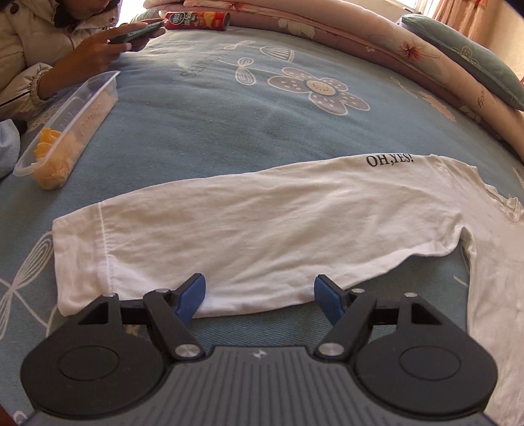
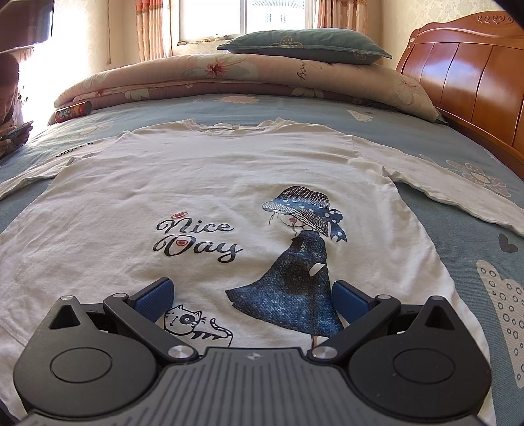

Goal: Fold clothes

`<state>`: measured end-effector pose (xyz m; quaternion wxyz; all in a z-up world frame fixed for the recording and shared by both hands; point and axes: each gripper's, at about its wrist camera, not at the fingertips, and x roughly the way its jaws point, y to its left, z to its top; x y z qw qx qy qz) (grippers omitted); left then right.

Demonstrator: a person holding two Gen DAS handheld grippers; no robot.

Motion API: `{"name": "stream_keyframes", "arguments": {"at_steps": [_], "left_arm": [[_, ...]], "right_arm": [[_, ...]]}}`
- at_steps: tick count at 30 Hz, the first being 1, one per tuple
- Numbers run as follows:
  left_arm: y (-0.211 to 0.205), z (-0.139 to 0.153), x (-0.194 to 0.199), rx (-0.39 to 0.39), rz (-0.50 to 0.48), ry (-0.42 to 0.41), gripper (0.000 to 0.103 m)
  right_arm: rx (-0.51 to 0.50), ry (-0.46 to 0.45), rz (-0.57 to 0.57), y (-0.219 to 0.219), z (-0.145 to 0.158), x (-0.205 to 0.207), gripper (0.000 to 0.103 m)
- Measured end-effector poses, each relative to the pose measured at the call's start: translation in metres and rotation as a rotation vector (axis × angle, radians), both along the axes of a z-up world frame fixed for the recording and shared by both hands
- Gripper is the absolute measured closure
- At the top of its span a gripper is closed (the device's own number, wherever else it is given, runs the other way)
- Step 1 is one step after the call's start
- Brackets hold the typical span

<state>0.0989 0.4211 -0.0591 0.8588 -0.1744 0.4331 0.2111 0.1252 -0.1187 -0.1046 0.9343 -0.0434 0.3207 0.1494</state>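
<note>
The bed (image 2: 327, 108), under a blue flowered sheet, stretches ahead of both grippers. A white long-sleeved shirt (image 2: 229, 183) lies flat on it, face up, directly beneath and ahead of the right gripper (image 2: 253, 300), whose jaws are wide apart and hold nothing. The left gripper (image 1: 258, 298), equally spread and empty, hovers at the near edge of the shirt's sleeve (image 1: 245, 222).

The left wrist view sits low and close over the bed (image 1: 229, 131), facing across a spread sleeve (image 1: 245, 222) toward the far edge. The right wrist view hovers low over the shirt front (image 2: 163, 183), facing the rolled quilt (image 2: 229, 75). Both views share the sleeve and a red can (image 1: 196, 20).
</note>
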Motion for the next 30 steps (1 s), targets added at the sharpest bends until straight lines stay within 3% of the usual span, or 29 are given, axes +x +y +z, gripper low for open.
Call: {"name": "stream_keyframes", "arguments": {"at_steps": [2,5,12,19,24,30], "left_arm": [[0.013,0.006,-0.009,0.011,0.064,-0.005,0.030],[0.027,0.011,-0.014,-0.040,0.108,-0.063,0.030],[0.012,0.001,0.018,-0.044,0.036,-0.084,0.028],[0.010,-0.004,0.038,0.129,0.188,0.068,0.031],[-0.026,0.020,0.045,0.126,0.014,0.023,0.027],[-0.104,0.049,0.063,0.136,-0.213,0.020,0.027]], "right_arm": [[0.000,0.000,0.000,0.000,0.000,0.000,0.000],[0.000,-0.002,-0.001,0.000,0.000,0.000,0.000],[0.001,-0.006,-0.003,0.001,-0.001,-0.001,0.000],[0.002,-0.006,-0.004,0.001,-0.001,-0.001,0.000],[0.000,-0.006,-0.005,0.001,-0.001,-0.001,0.000],[-0.005,0.020,0.000,0.001,0.003,-0.001,0.000]]}}
